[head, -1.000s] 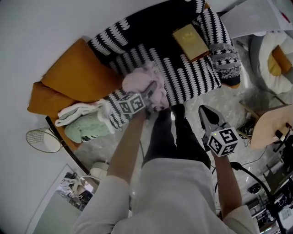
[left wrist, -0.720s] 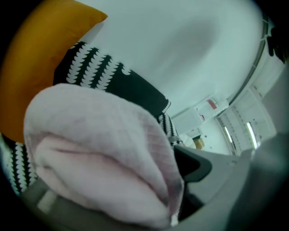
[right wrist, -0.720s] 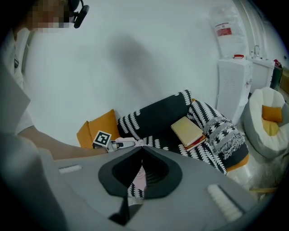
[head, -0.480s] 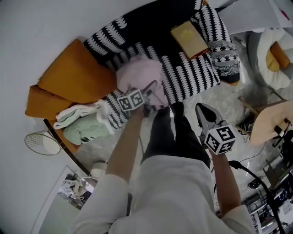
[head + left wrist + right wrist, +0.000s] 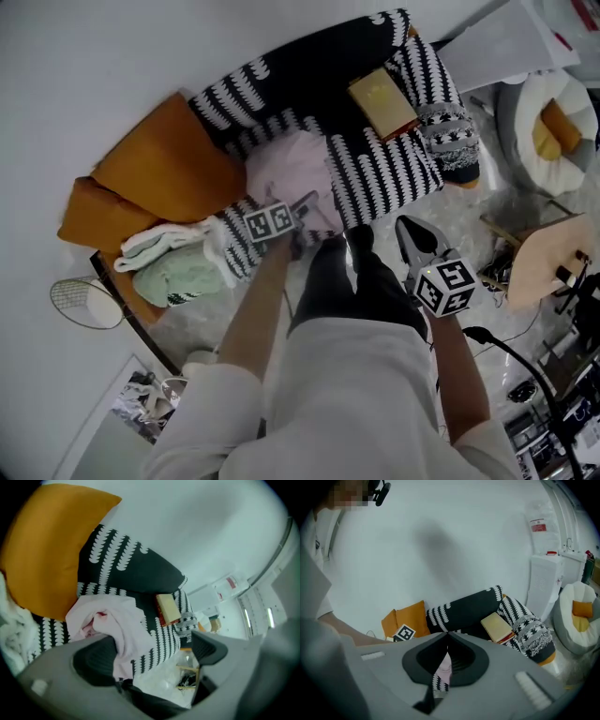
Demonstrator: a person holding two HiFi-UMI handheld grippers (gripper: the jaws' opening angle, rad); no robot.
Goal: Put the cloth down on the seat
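Observation:
The pink cloth lies crumpled on the sofa seat, which is covered by a black-and-white patterned throw. My left gripper hangs at the cloth's near edge. In the left gripper view its jaws have just been opening and stand wide apart. A fold of the pink cloth droops beside the left finger, and neither pad presses on it. My right gripper hovers off the seat's front over the floor. Its jaws are shut with nothing in them.
Orange cushions lean at the sofa's left end, with folded white and green towels in front of them. A yellow book lies on the seat's right part. A wooden stool and a white pouf stand to the right.
The left gripper's jaws have gone from closed on the pink cloth to wide open, and the cloth has settled on the seat. The left gripper has drawn back a little. The right gripper has risen slightly.

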